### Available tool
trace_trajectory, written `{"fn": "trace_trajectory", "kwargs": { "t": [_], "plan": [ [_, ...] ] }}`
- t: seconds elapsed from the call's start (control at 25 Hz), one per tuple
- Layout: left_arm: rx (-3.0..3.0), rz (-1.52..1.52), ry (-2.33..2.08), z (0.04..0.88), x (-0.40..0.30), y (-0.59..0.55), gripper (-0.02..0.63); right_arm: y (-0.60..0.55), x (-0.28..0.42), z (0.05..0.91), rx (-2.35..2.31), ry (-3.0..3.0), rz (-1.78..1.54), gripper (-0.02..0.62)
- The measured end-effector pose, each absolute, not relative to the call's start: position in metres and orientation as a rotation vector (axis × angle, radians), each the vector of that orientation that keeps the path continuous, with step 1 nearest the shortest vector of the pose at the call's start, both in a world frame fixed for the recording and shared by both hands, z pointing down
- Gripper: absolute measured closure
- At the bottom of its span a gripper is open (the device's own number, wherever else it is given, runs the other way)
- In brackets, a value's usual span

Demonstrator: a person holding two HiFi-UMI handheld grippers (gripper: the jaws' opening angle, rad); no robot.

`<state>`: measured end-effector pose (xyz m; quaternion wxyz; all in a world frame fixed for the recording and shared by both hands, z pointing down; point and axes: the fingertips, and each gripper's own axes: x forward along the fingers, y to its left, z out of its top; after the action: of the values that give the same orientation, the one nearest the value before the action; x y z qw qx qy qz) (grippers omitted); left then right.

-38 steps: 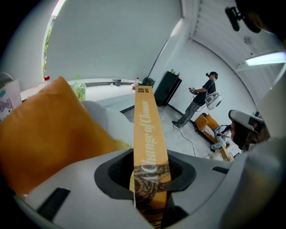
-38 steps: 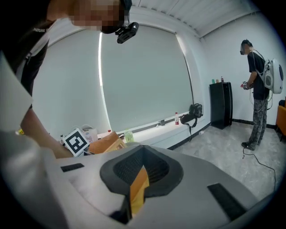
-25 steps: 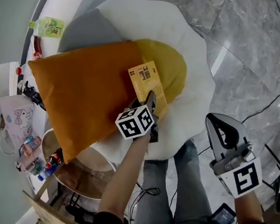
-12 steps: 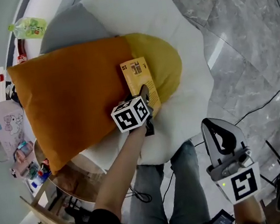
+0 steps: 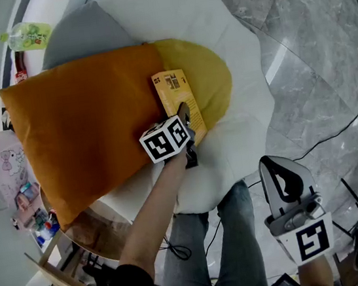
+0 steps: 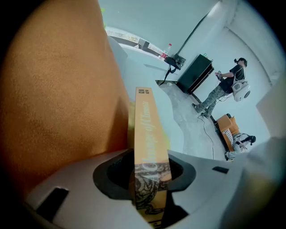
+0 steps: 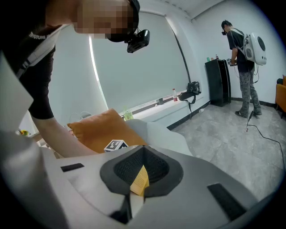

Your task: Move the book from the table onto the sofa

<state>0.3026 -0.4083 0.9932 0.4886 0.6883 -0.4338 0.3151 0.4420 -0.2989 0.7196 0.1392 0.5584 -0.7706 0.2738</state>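
Head view: shows the left gripper [image 5: 185,119] clenched on the near end of the book [image 5: 173,92]. The book reaches ahead of the jaws over the sofa [image 5: 248,116], on a yellow cushion [image 5: 213,78], with the orange cushion [image 5: 84,126] just to the left. Cannot tell whether the book's weight already rests there. Places the right gripper [image 5: 271,162] well apart to the right and nearer the person, jaws together on nothing. Leaves the round table [image 5: 101,226] and a printed bag [image 5: 0,164] behind and to the left, not in the way. Left gripper view: confirms both pads pressing the covers, spine toward the camera, orange cushion close against the left jaw. Right gripper view: gives closed, empty jaws aimed toward the book. Risks, as judged: may slide down the rounded cushion toward the floor [image 5: 325,52] if released before it is fully supported. May also drag the soft cushion, and the book with it, on withdrawal.
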Motion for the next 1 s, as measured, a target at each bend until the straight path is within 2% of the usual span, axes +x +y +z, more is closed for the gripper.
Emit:
{"fn": "trace_trajectory", "kwargs": {
  "t": [0.12, 0.36, 0.6, 0.84, 1.0],
  "plan": [
    [1.677, 0.78, -1.047, 0.991, 0.302, -0.406, 0.436, -0.297, 0.445, 0.717, 1.613, -2.221, 0.786, 0.586],
    [1.704, 0.811, -1.027, 0.97, 0.3, -0.397, 0.371, -0.298, 0.451, 0.701, 1.606, -2.219, 0.752, 0.586],
    [1.662, 0.771, -1.045, 0.928, 0.281, -0.396, 0.354, -0.305, 0.449, 0.655, 1.587, -2.244, 0.681, 0.586],
    [1.709, 0.77, -1.027, 0.845, 0.262, -0.392, 0.354, -0.309, 0.436, 0.58, 1.533, -2.26, 0.546, 0.586],
    [1.905, 0.729, -1.002, 0.742, 0.247, -0.404, 0.356, -0.317, 0.428, 0.512, 1.512, -2.253, 0.432, 0.586]
  ]
}}
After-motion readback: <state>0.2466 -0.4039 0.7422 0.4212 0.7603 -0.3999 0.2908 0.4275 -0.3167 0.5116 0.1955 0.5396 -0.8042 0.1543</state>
